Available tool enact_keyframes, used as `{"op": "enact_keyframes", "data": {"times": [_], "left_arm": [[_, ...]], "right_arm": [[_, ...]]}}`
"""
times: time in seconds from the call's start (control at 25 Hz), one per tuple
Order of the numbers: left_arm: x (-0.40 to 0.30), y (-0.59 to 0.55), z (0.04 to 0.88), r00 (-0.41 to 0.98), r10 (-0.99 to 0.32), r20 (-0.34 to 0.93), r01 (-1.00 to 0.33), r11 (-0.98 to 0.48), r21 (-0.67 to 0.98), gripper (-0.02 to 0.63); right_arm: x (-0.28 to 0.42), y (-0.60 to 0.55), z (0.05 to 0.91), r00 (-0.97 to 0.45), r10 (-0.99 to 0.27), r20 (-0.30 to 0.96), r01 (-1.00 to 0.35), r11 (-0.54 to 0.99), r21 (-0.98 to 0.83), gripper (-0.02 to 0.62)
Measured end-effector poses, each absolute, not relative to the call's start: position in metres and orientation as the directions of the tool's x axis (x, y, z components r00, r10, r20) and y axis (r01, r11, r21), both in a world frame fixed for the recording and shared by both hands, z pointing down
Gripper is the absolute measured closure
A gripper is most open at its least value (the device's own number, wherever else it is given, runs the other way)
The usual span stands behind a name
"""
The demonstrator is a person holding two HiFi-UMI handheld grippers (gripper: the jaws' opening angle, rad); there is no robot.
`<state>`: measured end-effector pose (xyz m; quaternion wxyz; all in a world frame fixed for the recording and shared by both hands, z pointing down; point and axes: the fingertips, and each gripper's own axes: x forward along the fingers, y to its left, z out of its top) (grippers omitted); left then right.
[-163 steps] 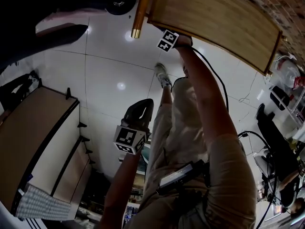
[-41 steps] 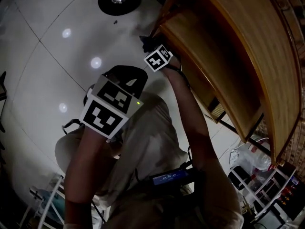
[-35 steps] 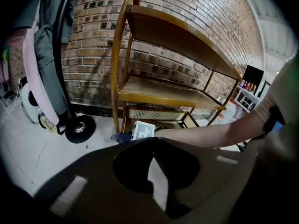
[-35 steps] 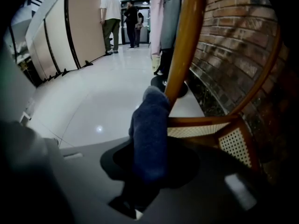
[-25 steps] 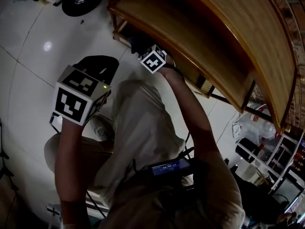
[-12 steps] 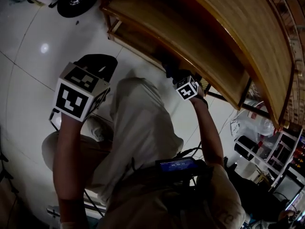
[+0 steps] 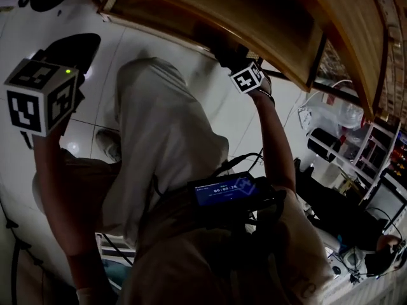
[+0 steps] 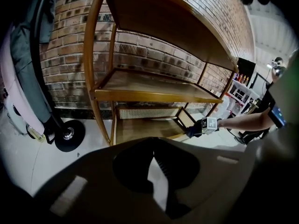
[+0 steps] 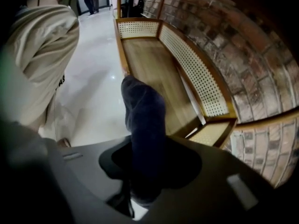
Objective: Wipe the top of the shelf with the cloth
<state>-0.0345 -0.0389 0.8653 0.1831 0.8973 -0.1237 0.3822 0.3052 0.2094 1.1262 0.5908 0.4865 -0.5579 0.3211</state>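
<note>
A small lit black screen (image 7: 222, 189) sits at the person's waist, closest to the head camera. Two arms rise from there. The left one is bent, elbow low, and carries the left gripper (image 8: 153, 154) up at the left edge of the head view; half a second ago its marker cube sat further in. Its jaws meet at the tips with nothing between them.

The right arm reaches out almost straight. The right gripper (image 9: 145, 153) is clamped on the one dark blue cloth (image 9: 142, 106), which sticks out past the jaws over the front rail of the lowest tier. I cannot tell whether it touches the wood. A second ago this gripper was at the left end of that tier; it is now near the right end.

The curved wooden shelf unit (image 8: 154, 92) has three tiers, and the top one is bare. Three woven cane panels (image 9: 196, 73) edge the bottom tier. Behind stands a red brick wall (image 8: 140, 50), with one round black stand base (image 8: 69, 134) on the white floor.
</note>
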Motion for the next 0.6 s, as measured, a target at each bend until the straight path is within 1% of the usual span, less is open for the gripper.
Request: {"op": "enact_keyframes", "data": {"times": [0.08, 0.32, 0.52, 0.6], "left_arm": [[-0.028, -0.038, 0.863, 0.687, -0.087, 0.721, -0.363, -0.901, 0.237, 0.601], [-0.013, -0.027, 0.87, 0.686, -0.045, 0.726, -0.321, -0.914, 0.246, 0.601], [-0.01, -0.024, 0.858, 0.69, -0.097, 0.717, -0.357, -0.907, 0.221, 0.601], [0.001, -0.018, 0.85, 0.703, -0.111, 0.703, -0.358, -0.909, 0.214, 0.601]], "right_arm": [[0.307, 0.22, 1.123, 0.186, -0.141, 0.972, -0.922, 0.316, 0.222, 0.468], [0.325, 0.243, 1.12, 0.283, -0.141, 0.949, -0.89, 0.33, 0.314, 0.468], [0.355, 0.253, 1.118, 0.368, -0.107, 0.924, -0.861, 0.336, 0.382, 0.485], [0.364, 0.269, 1.109, 0.405, -0.08, 0.911, -0.857, 0.314, 0.409, 0.508]]}}
